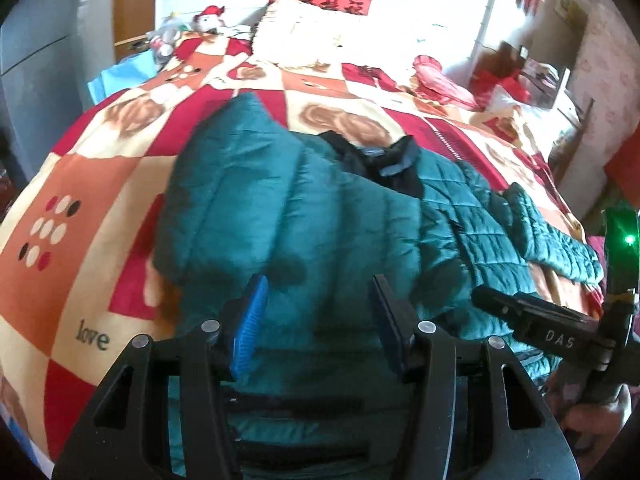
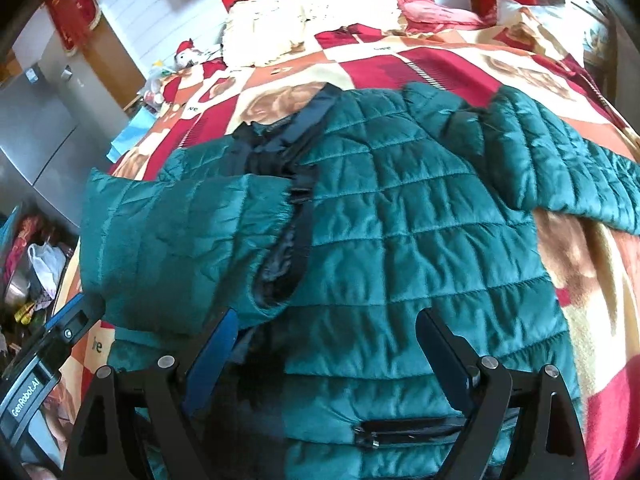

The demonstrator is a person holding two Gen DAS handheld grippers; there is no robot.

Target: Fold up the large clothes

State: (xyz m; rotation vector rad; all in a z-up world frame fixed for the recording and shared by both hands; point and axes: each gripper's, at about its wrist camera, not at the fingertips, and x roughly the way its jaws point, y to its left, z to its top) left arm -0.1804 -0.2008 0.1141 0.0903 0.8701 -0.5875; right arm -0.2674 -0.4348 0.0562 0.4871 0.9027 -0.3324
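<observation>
A teal quilted jacket (image 1: 304,216) lies spread on the bed, black collar (image 1: 380,160) toward the headboard. Its left sleeve (image 2: 172,236) is folded across the body; its right sleeve (image 2: 568,160) stretches out to the right. My left gripper (image 1: 318,292) is open and empty, hovering just above the jacket's lower left part. My right gripper (image 2: 326,324) is open and empty above the jacket's lower hem, near a zipped pocket (image 2: 404,432). The right gripper also shows at the right edge of the left wrist view (image 1: 480,294).
The bed has a red, orange and cream patterned blanket (image 1: 80,220). A cream pillow (image 1: 304,36) and a red cushion (image 1: 440,80) lie at the headboard. Soft toys (image 1: 208,20) sit at the far left. Grey cabinets (image 2: 36,132) and floor clutter (image 2: 36,272) stand left of the bed.
</observation>
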